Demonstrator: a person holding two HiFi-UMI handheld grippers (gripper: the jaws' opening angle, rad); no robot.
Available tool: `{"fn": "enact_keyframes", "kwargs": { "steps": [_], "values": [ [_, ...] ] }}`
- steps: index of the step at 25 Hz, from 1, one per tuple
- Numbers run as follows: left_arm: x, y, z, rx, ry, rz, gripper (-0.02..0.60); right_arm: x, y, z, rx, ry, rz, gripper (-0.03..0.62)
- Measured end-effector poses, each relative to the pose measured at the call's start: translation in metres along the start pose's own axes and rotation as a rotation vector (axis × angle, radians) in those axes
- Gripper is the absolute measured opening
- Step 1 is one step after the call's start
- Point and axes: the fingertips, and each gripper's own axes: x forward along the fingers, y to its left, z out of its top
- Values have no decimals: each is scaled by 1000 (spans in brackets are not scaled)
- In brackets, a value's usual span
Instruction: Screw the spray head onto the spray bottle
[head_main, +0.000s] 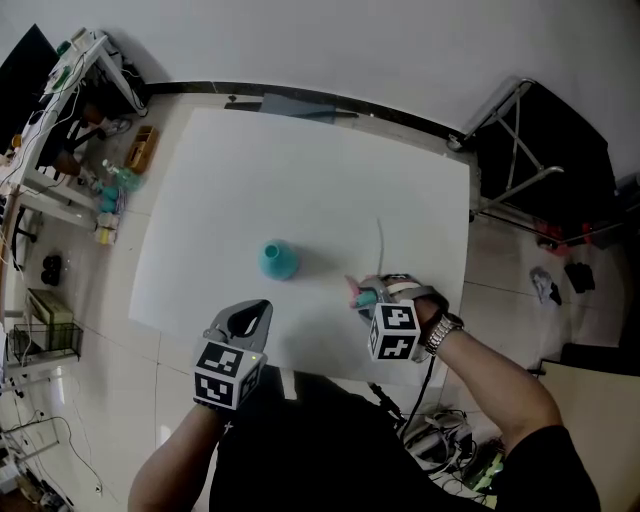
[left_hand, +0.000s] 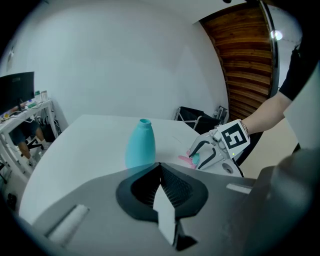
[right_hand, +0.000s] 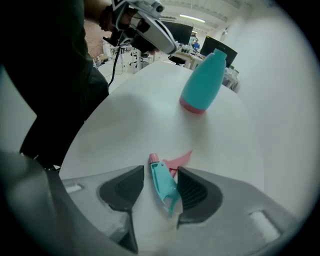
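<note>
A: Spray head location? Grab tips?

B: Flat on the surface, between the spread right claw. Probably light, stiff plastic, bit slippery: pinch the body, not the trigger. Spray bottle upright nearby. Left claw pressed together, empty.

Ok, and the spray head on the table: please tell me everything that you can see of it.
The spray head is small and looks like plastic. It has a teal body, a pink nozzle tip at one end and a pink trigger sticking out sideways. It lies on its side on the white table, well apart from the bottle. It sits between the open right tongs: one pad is very close to the body, the other stands clearly apart.
</note>
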Motion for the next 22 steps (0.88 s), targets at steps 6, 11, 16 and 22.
{"fn": "enact_keyframes", "kwargs": {
  "steps": [6,11,16,22],
  "values": [
    [5,16,-3,18,0,6,17,0,6,1,-7,21,16,170],
    [11,20,0,10,9,-22,18,-3,5,1,31,2,15,150],
    [15,33,3,32,8,-30,18,-14,-2,12,179,-70,53,149],
    [29,47,-2,101,48,-26,90,-43,-23,34,484,-248,92,144]
  ]
}}
